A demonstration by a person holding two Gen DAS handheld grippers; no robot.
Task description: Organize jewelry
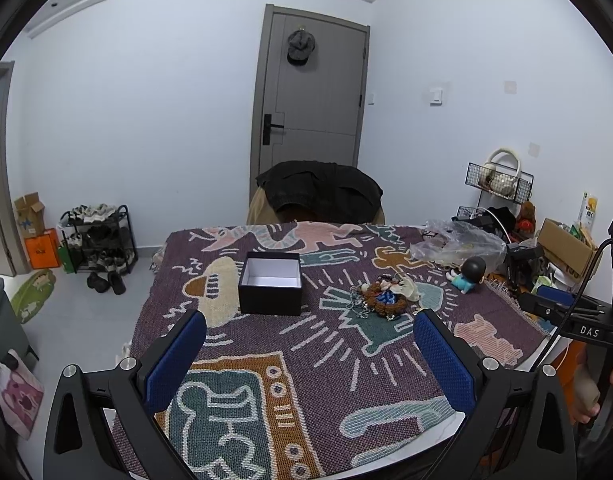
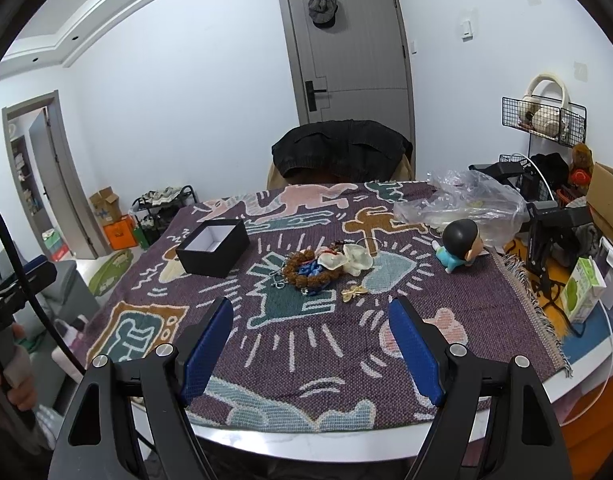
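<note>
Both claws spread wide, holding nothing, hovering at the near table edge: left gripper [image 1: 309,322]; right gripper [image 2: 309,312], w/ jewelry pile [image 2: 320,266] just ahead, prob. first pick; open black box [image 2: 213,246] left, ready to receive.

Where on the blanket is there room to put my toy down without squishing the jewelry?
The near blanket, between the table edge and the jewelry pile, is bare; both open claws, left claw and right claw, hover there. The far strip behind the open box is free too. It is crowded around the doll and plastic bag.
</note>
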